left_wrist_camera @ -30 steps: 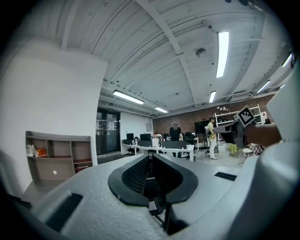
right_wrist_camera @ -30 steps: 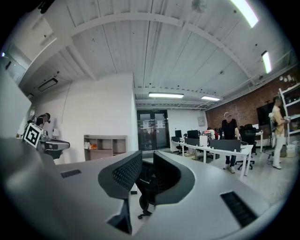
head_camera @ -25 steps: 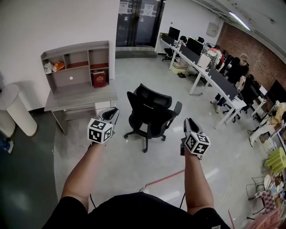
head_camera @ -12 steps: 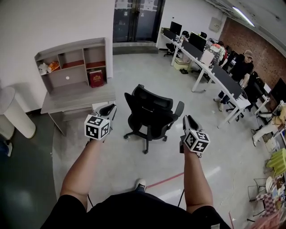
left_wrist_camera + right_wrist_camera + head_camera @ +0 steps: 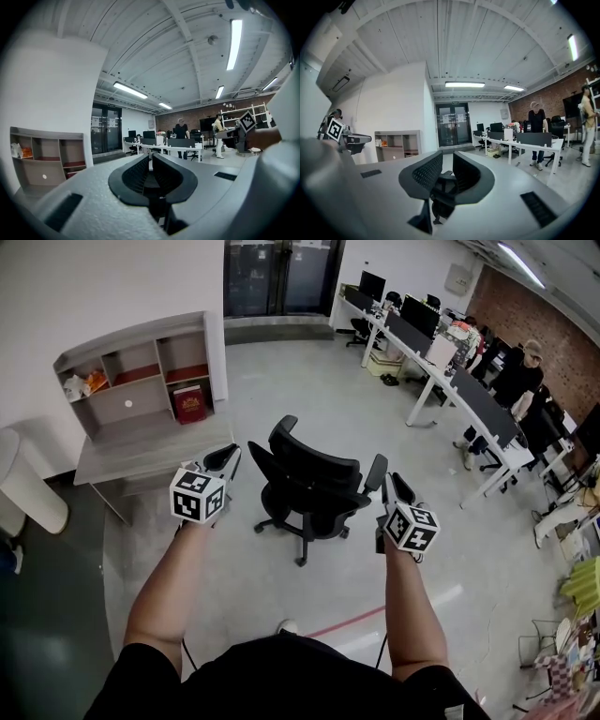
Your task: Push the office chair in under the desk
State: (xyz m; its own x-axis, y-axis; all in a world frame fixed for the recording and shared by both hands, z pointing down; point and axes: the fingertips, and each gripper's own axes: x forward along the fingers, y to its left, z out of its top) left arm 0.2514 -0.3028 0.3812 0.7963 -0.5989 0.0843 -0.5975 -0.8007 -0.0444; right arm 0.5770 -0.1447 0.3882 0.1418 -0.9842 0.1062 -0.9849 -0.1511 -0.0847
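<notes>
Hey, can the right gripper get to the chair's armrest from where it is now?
Probably yes. The right gripper hangs just short of the chair's near armrest, with only bare floor around it and nothing in the way. A short push forward should meet it.

One chair (image 5: 305, 486) stands near one desk (image 5: 150, 454) carrying one shelf unit (image 5: 127, 409), with one red book (image 5: 190, 405) on a shelf. Two grippers show, the left gripper (image 5: 228, 457) and the right gripper (image 5: 392, 482), each bearing one marker cube (image 5: 197, 495). One white cylinder (image 5: 28, 484) stands nearby, and two people (image 5: 536, 117) stand farther off.
</notes>
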